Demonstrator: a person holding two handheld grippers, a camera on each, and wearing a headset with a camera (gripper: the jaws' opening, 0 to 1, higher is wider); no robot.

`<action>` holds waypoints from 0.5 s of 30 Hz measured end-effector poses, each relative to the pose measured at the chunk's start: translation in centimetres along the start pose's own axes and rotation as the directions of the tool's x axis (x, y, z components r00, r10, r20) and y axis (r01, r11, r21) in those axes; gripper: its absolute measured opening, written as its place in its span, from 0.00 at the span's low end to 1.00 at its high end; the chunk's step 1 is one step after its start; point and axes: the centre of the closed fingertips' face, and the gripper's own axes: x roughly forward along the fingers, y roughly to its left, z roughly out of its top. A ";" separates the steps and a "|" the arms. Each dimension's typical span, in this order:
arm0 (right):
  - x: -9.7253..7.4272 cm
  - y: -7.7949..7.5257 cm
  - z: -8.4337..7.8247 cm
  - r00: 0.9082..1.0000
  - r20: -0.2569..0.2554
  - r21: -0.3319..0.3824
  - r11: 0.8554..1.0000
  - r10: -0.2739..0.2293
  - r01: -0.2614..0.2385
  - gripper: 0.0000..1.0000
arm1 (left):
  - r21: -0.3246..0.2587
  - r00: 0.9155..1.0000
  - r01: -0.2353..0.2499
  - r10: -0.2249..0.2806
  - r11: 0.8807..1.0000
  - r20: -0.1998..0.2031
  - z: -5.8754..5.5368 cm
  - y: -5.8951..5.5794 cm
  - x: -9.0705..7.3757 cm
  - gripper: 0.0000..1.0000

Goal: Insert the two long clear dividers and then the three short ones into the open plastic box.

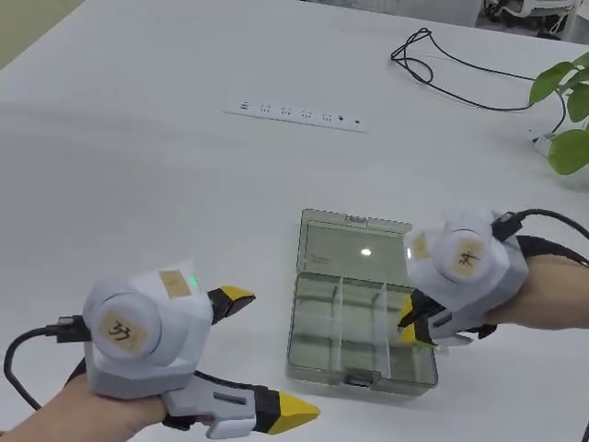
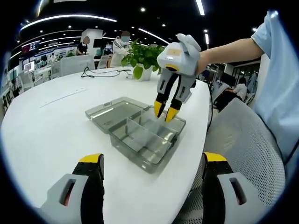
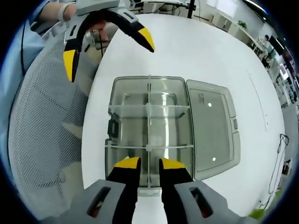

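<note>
Several clear dividers [image 3: 148,108] already stand crossed inside the open box [image 1: 308,365], lower centre of the head view. The right gripper [image 3: 149,162] sits at the box's edge, its jaws narrowed to a slim gap astride one divider's end; I cannot tell whether they pinch it. Press straight down, keeping the piece upright in its slots. The left gripper [image 1: 267,354], jaws spread wide and empty, could steady the box. A power strip [image 1: 299,114], cable [image 1: 412,66] and plant [image 1: 563,110] sit well apart at the top of the surface [image 1: 138,166]; nothing blocks.
</note>
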 end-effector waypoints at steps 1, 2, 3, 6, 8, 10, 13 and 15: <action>-0.4 0.0 0.0 1.000 0.024 0.028 1.000 -0.013 0.013 0.25 | 0.000 1.000 -0.001 0.001 1.000 -0.001 -0.1 0.0 -0.1 0.88; -0.7 0.0 -0.1 0.999 0.036 0.039 0.999 -0.017 0.016 0.25 | 0.000 1.000 -0.002 0.002 1.000 -0.002 -0.1 0.0 -0.1 0.88; -1.0 0.1 -0.1 0.999 0.048 0.050 0.999 -0.020 0.017 0.25 | 0.001 1.000 -0.004 0.004 1.000 -0.002 -0.2 0.1 -0.2 0.88; -2.1 0.2 0.2 0.988 0.141 0.096 0.994 -0.065 0.051 0.35 | -0.008 1.000 -0.013 0.013 1.000 0.017 -0.1 0.2 -0.5 0.88; -2.8 0.2 0.1 0.978 0.181 0.127 0.989 -0.104 0.082 0.43 | -0.012 1.000 -0.017 0.017 1.000 0.024 0.0 0.3 -0.6 0.88; -3.2 0.5 -0.4 0.973 0.197 0.160 0.983 -0.122 0.091 0.50 | -0.010 0.999 -0.020 0.021 1.000 0.028 -0.1 0.3 -0.7 0.88; -4.0 0.9 -1.2 0.962 0.223 0.218 0.970 -0.158 0.109 0.55 | -0.014 0.999 -0.029 0.029 0.999 0.027 -0.2 0.4 -0.9 0.88; -4.7 1.1 -1.4 0.946 0.252 0.262 0.956 -0.202 0.134 0.59 | -0.016 0.999 -0.037 0.038 0.999 0.032 -0.1 0.6 -1.1 0.89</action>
